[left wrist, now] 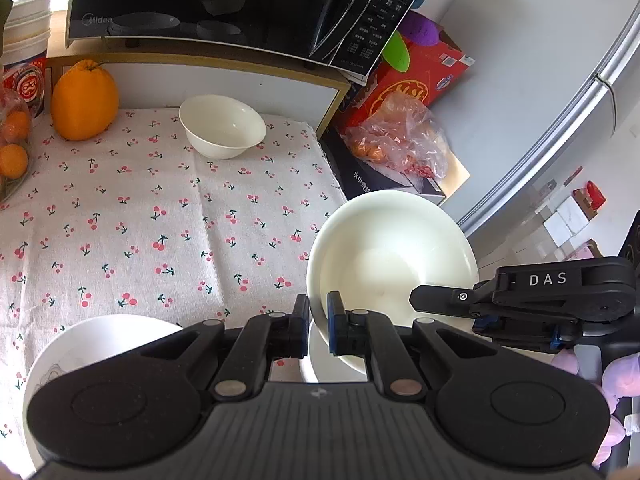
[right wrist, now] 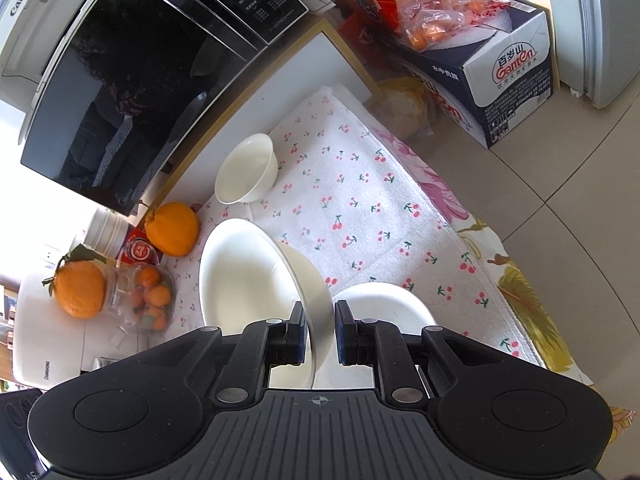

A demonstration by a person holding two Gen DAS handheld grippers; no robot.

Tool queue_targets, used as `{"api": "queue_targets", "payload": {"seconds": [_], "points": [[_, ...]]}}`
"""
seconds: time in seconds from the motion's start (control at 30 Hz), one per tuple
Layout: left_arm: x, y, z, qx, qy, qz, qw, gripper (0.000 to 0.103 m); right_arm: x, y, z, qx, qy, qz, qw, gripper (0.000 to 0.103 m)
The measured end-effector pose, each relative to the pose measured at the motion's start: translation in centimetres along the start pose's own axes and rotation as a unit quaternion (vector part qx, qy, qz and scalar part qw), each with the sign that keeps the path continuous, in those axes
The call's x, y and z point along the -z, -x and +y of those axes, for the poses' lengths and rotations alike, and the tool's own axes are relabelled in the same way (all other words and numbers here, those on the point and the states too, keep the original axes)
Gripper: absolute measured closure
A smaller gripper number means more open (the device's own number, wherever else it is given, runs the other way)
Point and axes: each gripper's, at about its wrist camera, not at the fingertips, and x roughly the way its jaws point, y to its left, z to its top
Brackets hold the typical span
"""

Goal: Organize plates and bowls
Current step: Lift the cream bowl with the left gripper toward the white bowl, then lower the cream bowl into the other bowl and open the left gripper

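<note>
Flanking held bowl [left wrist: 392,256]: both grippers [left wrist: 318,322] [right wrist: 320,330] clamp rim; orange [left wrist: 84,100], small bowl [left wrist: 222,126] behind.

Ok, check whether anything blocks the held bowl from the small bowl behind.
Nothing visible does. Only bare cherry cloth lies between the big bowl and the small bowl; the orange sits off to the side.

We've got the right gripper [right wrist: 320,332] pinching the wall of a big white bowl [right wrist: 248,276], one finger inside the rim, one outside. The bowl tilts off to the left of the fingers. Just right of them sits a white plate [right wrist: 384,304] on the cherry-print cloth [right wrist: 360,208]. Further ahead there's a smaller bowl [right wrist: 246,170], with an orange [right wrist: 172,230] off to the left.
</note>
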Motion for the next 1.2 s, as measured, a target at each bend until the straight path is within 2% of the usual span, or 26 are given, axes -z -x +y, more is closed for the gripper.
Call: {"api": "queue_targets", "payload": {"seconds": [0.13, 0.4, 0.93, 1.2], "points": [[0.3, -0.3, 0.2, 0.009, 0.013, 0.012, 0.9998, 0.095, 0.3, 0.2, -0.2, 0.006, 0.002, 0.005, 1.000, 0.088], [1.2, -1.3, -0.5, 0.003, -0.003, 0.033, 0.9995, 0.095, 0.7, 0.3, -1.1, 0.025, 0.003, 0.015, 1.000, 0.088], [2.8, -3.2, -2.0, -0.049, -0.061, 0.069, 0.9946, 0.095, 1.1, -1.4, -3.5, 0.064, -0.005, 0.050, 0.997, 0.088], [2.9, -3.3, -2.0, -0.053, -0.063, 0.073, 0.9939, 0.095, 1.0, -1.8, -3.8, 0.069, -0.004, 0.054, 0.996, 0.088]]}}
